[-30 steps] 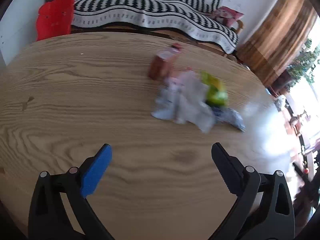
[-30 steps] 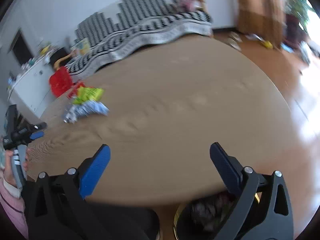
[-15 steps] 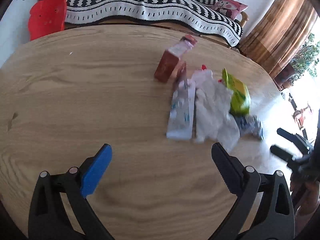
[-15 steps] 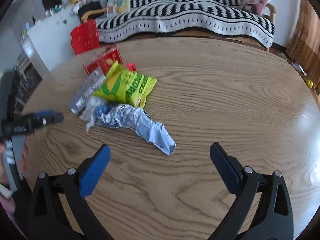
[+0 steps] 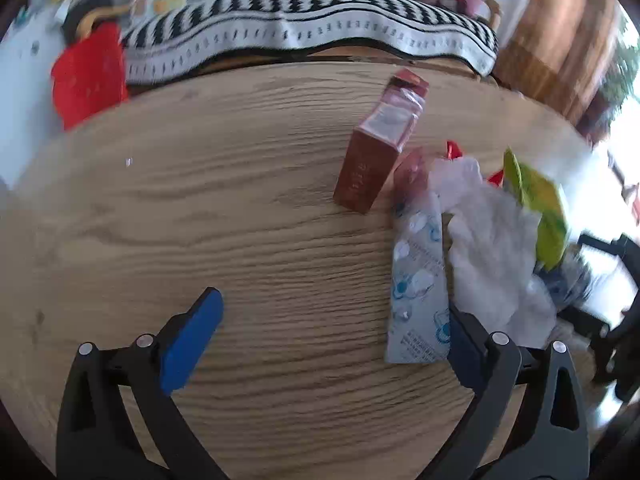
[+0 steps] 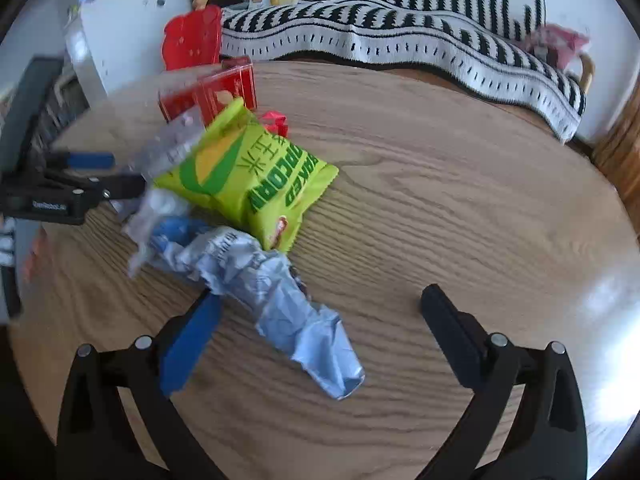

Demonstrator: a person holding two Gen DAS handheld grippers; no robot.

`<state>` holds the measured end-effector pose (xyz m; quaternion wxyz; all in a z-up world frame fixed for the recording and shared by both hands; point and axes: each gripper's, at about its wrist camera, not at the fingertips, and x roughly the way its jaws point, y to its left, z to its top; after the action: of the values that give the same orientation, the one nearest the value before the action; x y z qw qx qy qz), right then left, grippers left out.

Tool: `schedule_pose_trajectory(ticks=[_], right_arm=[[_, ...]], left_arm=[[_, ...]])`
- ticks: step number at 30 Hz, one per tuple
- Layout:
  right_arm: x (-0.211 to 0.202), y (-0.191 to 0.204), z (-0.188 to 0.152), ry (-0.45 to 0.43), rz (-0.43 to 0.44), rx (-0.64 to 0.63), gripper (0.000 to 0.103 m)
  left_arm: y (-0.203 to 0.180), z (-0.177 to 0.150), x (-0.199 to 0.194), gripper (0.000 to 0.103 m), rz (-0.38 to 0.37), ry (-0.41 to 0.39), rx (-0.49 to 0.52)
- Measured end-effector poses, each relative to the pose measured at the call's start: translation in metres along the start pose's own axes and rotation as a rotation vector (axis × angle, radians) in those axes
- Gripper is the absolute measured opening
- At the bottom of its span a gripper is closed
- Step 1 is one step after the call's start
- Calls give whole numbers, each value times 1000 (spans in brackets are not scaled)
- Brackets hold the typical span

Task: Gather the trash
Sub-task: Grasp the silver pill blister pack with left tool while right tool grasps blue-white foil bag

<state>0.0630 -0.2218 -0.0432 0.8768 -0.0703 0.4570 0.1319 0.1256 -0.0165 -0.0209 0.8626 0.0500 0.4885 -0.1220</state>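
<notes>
Both tongs, left (image 5: 328, 332) and right (image 6: 320, 320), gape empty and have closed in on the trash pile (image 6: 240, 200) at centre-left of the tabletop (image 6: 440, 200) (wrapper (image 6: 296, 320) between the right's tips), so a grab looks imminent.

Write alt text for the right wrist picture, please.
An open right gripper hovers over a crumpled blue wrapper on a wooden table, beside a green popcorn bag and red box.
</notes>
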Motion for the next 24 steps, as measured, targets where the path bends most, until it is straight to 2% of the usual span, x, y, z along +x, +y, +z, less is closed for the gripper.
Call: schedule_pose_trajectory(ticks=[4, 8, 9, 10, 11, 12, 15, 19, 21, 23, 24], right_arm=[[2, 0, -4, -1, 2, 3, 98], [3, 2, -4, 7, -3, 9, 96], [0, 3, -4, 3, 6, 2, 83], [-3, 5, -5, -8, 13, -5, 73], [-7, 6, -4, -15, 16, -5, 49], [-9, 5, -3, -21, 20, 5, 28], [-13, 6, -5, -17, 69, 26, 20], [-24, 19, -8, -18, 77, -1, 19], [-37, 20, -9, -50, 81, 14, 19], [-53, 17, -10, -98, 86, 49, 19], [-64, 13, -11, -134, 85, 81, 19]], left_arm=[[2, -3, 0, 98, -13, -48, 41], [4, -1, 0, 95, -26, -17, 48], [2, -2, -2, 91, -13, -18, 60], [-1, -2, -5, 72, -26, -34, 80], [-1, -2, -9, 34, -36, -43, 87], [-2, -2, -11, 18, -49, -41, 84], [1, -2, -14, 15, -115, -23, 38], [-4, -6, -28, 12, -106, -45, 43], [-4, -8, -37, 12, -110, -64, 29], [-3, -10, -47, 5, -105, -87, 18], [-3, -12, -51, 5, -105, -96, 11]])
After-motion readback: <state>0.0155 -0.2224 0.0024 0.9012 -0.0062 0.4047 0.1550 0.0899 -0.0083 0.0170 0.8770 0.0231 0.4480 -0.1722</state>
